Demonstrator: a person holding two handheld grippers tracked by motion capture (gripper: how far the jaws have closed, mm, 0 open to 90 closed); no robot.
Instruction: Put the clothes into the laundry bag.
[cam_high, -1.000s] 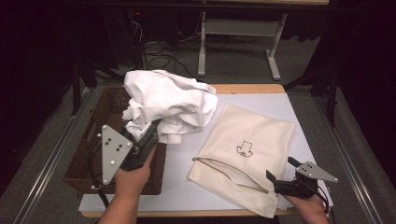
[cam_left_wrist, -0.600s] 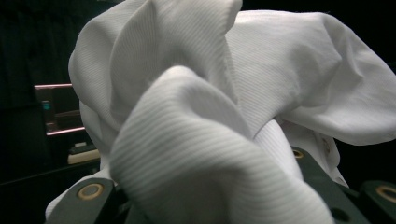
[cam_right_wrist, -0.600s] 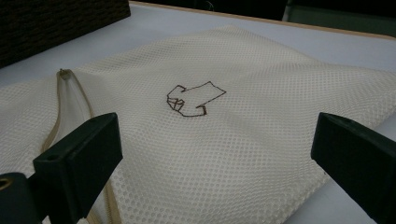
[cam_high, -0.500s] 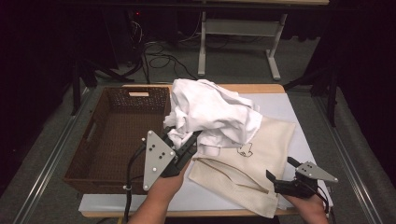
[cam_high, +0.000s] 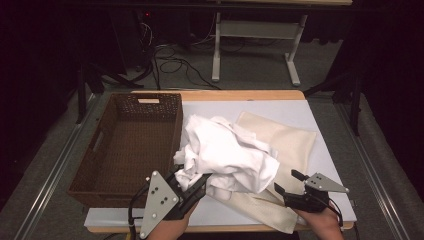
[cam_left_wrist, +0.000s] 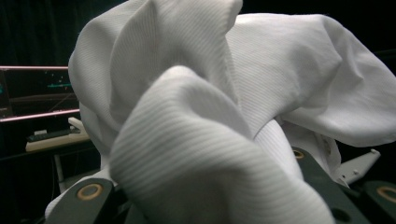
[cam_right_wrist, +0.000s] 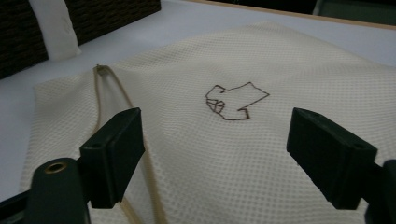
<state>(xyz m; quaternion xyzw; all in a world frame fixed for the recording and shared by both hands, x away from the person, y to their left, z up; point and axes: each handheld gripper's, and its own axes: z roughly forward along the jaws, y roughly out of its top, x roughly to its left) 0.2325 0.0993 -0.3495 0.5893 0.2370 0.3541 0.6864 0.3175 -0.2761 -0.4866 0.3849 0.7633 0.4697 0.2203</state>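
Gripping a fold of the white garment (cam_high: 227, 157), your left gripper (cam_high: 192, 187) has its jaws clamped on the cloth's near edge, and in the left gripper view the ribbed white fabric (cam_left_wrist: 210, 121) bulges up over both black jaws. From that grip the garment spreads up and away to the right of your left gripper, draped across the cream mesh bag (cam_high: 287, 142) that lies flat on the white table top (cam_high: 320, 112). Just to the left of your left gripper stands the brown wicker basket (cam_high: 127, 145), its near right corner close beside the gripper.

Your right gripper (cam_high: 286, 184) hovers low at the bag's near edge with its jaws parted; they have just been closing, with nothing pinched between them. In the right gripper view the bag (cam_right_wrist: 243, 154) lies straight ahead of the jaws, its brown stitched emblem (cam_right_wrist: 236, 101) between and beyond them, the zipper opening (cam_right_wrist: 116, 93) beside the left jaw.
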